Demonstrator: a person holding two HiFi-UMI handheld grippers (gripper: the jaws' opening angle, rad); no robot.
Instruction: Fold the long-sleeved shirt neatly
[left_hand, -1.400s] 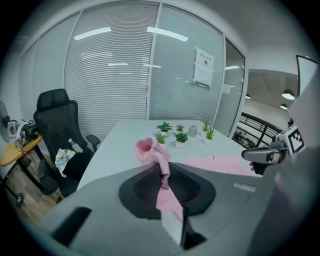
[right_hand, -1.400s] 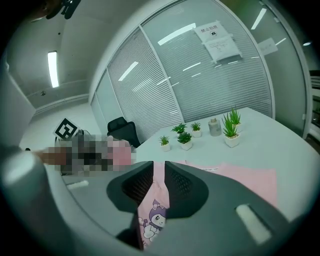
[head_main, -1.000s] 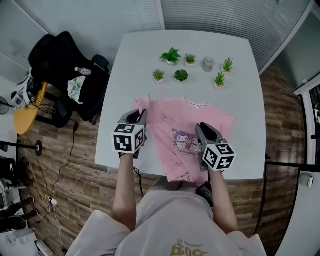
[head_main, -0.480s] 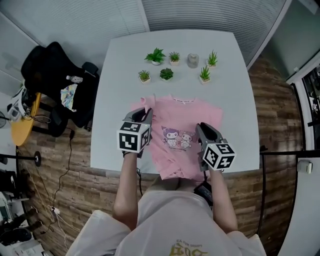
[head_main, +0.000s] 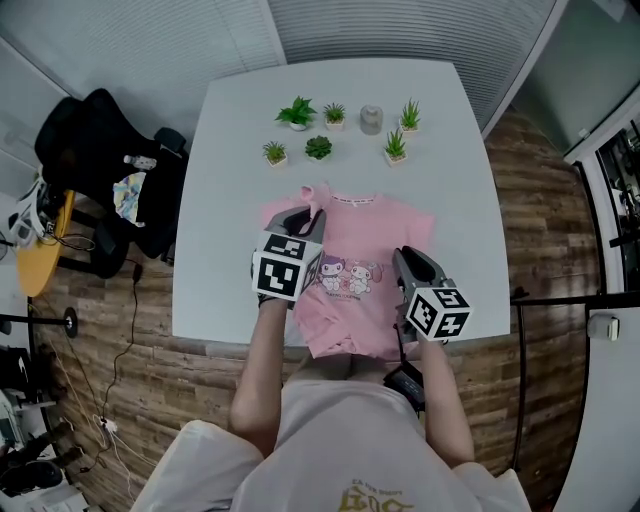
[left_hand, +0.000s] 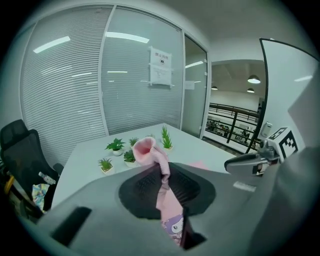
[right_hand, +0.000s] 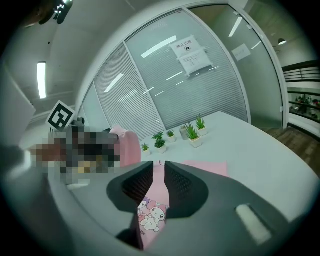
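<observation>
Swinging the left tool (head_main: 305, 218), clamped nearly shut on a pink sleeve (left_hand: 145, 150), further inward across the long-sleeved shirt (head_main: 365, 250) by the worktop's (head_main: 230, 200) near edge, while pinching its printed front in the narrowly parted right tool (head_main: 405, 262), probably finishing the left-side fold.

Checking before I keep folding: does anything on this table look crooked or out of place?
Only the shirt: its hem hangs over the table's near edge, and a sleeve sticks up bunched from the left gripper. The potted plants stand upright.
</observation>
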